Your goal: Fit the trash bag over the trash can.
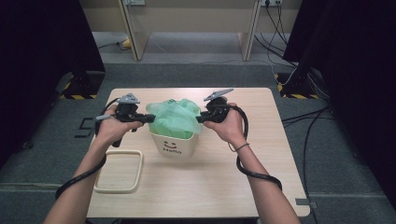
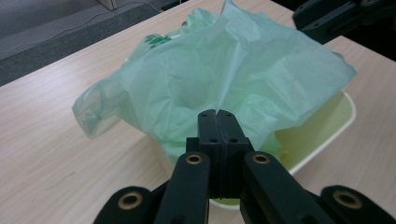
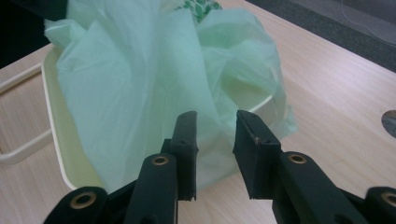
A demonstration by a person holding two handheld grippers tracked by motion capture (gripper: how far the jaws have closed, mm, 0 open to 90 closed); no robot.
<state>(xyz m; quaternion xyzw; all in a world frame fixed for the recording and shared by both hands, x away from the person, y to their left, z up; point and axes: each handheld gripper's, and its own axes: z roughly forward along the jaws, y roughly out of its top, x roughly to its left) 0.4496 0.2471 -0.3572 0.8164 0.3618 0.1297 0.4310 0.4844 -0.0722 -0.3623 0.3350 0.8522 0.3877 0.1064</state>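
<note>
A small cream bin [image 1: 177,148] with a smiley face and "Hello" on its front stands mid-table. A pale green plastic bag [image 1: 175,116] is bunched up in its mouth and rises above the rim. My left gripper [image 1: 152,117] reaches in from the left side of the bin. In the left gripper view its jaws [image 2: 217,114] are pressed together on a fold of the green bag [image 2: 224,70] above the bin's rim [image 2: 336,126]. My right gripper [image 1: 198,119] is at the bin's right side. Its jaws [image 3: 215,122] stand apart, with the bag's film [image 3: 140,79] just beyond the gap and not pinched.
A cream rounded-square ring [image 1: 119,170] lies flat on the table to the left of the bin, near the front edge; it is also in the right gripper view [image 3: 18,154]. Bare wooden tabletop [image 1: 261,140] lies to the right. Cables trail from both grippers along the forearms.
</note>
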